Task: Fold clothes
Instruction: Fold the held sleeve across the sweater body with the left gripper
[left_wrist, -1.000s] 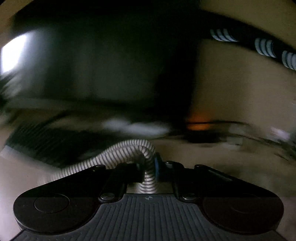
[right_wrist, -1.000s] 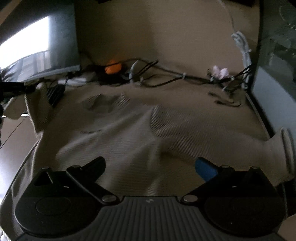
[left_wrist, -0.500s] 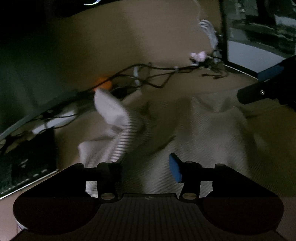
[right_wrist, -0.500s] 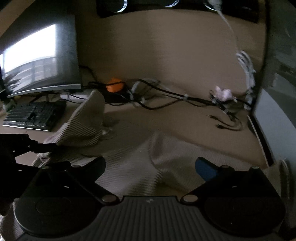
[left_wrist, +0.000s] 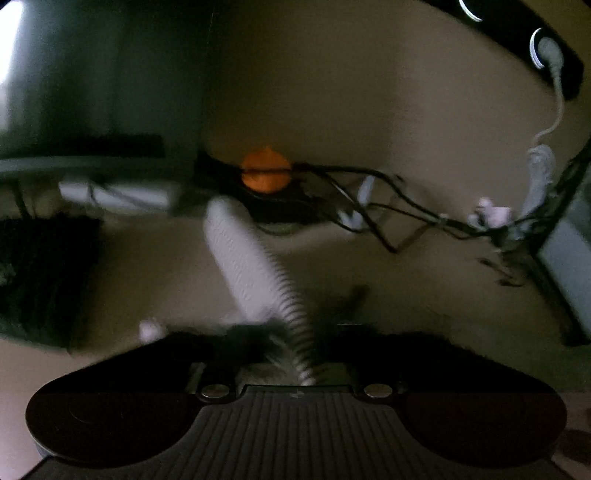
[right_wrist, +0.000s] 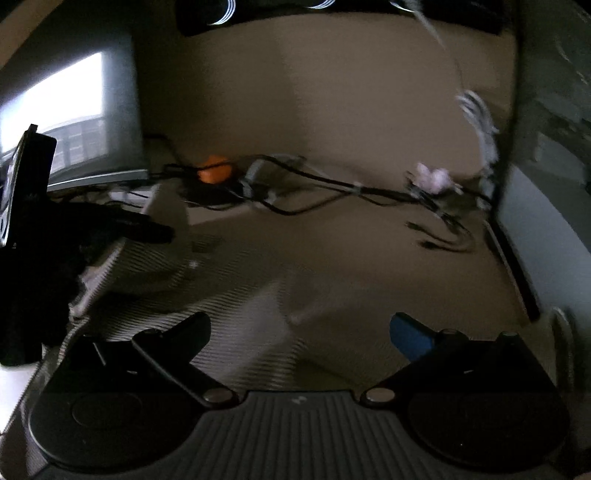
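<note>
A pale ribbed, striped garment (right_wrist: 258, 314) lies spread on the beige desk (right_wrist: 351, 240). My left gripper (left_wrist: 299, 332) is blurred; a strip of the garment (left_wrist: 255, 273) rises from between its dark fingers, so it looks shut on the cloth. In the right wrist view the left gripper (right_wrist: 147, 229) reaches in from the left and holds a raised peak of the garment (right_wrist: 166, 210). My right gripper (right_wrist: 295, 328) hovers open over the near part of the garment, with nothing between its black finger and blue pad.
A lit monitor (right_wrist: 66, 122) and a dark keyboard (left_wrist: 40, 273) stand at the left. Tangled black cables (right_wrist: 332, 192), an orange object (right_wrist: 214, 171) and a pink item (right_wrist: 432, 179) line the back wall. A dark panel (right_wrist: 546, 229) borders the desk's right side.
Half a second ago the left gripper stood open above the garment; now it is closed on a fold and holds it up. The right gripper stays open over the cloth.
</note>
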